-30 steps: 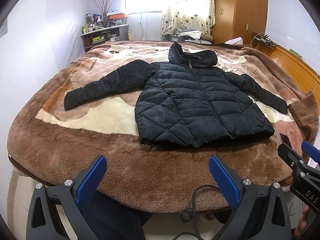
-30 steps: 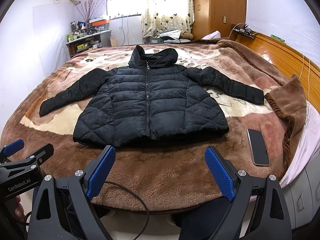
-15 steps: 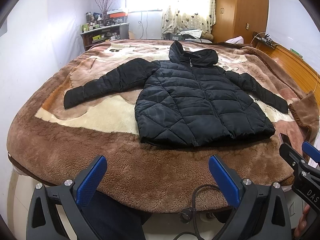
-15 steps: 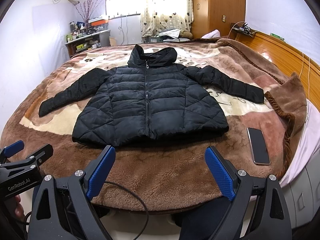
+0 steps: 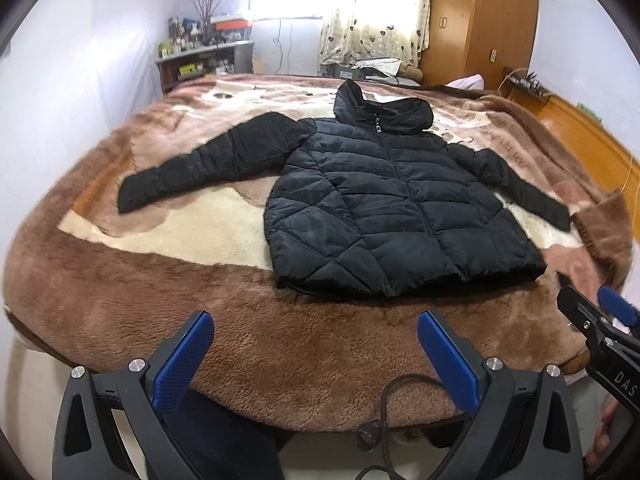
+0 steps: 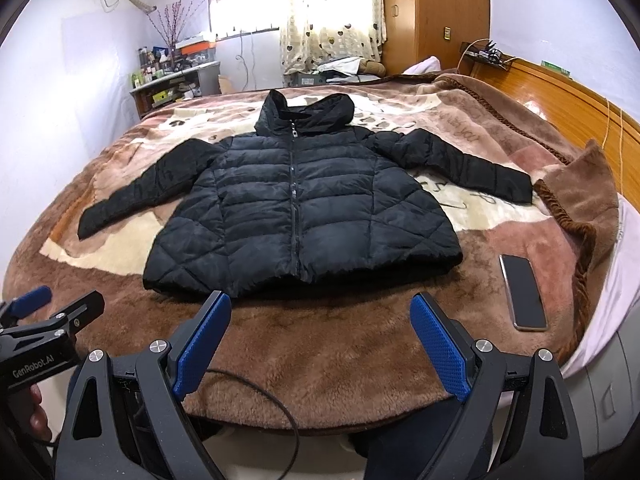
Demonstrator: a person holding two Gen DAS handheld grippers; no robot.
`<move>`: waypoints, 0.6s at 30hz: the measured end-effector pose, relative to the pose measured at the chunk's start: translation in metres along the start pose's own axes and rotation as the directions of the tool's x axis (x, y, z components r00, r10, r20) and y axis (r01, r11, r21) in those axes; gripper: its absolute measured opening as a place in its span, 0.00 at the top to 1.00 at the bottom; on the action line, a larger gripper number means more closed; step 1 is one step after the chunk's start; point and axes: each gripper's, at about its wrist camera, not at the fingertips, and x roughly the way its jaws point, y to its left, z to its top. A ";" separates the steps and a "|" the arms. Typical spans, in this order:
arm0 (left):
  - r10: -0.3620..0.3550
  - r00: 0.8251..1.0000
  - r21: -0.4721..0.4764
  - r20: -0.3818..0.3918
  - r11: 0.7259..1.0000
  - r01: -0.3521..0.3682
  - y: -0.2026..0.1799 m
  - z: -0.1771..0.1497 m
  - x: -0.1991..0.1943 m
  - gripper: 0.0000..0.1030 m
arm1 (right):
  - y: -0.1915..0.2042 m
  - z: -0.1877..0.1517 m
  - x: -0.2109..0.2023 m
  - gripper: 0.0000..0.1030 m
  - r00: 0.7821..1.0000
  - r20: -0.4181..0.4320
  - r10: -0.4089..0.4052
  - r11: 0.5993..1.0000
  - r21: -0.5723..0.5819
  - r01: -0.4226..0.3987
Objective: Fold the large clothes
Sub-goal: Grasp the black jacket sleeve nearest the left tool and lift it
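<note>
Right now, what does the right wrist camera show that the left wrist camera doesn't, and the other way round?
Only the right wrist view shows the phone lying flat on the blanket, right of the jacket's hem. Only the left wrist view shows a cable plug hanging below the bed edge. Both show the black jacket spread flat, zipped, sleeves out, and both tongs open above the near edge: left tongs, right tongs.

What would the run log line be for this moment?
stage: pre-grasp | jacket: flat, zipped, sleeves spread on blanket | left gripper: open, empty | right gripper: open, empty | phone: beside hem
</note>
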 end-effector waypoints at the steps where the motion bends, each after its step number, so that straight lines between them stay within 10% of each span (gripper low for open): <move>1: -0.027 1.000 -0.025 0.001 0.999 0.027 0.007 0.005 0.004 0.00 | -0.001 0.004 0.002 0.11 1.000 0.016 0.014 1.000 0.002 -0.014; 11: 0.069 0.997 -0.183 0.041 0.981 -0.060 0.117 0.079 0.064 0.00 | 0.011 0.064 0.060 0.11 0.998 0.066 0.014 0.998 -0.063 -0.010; 18: 0.098 0.995 -0.380 0.022 0.921 -0.083 0.216 0.118 0.138 0.00 | 0.036 0.101 0.135 0.11 0.995 0.035 0.090 0.994 -0.060 -0.088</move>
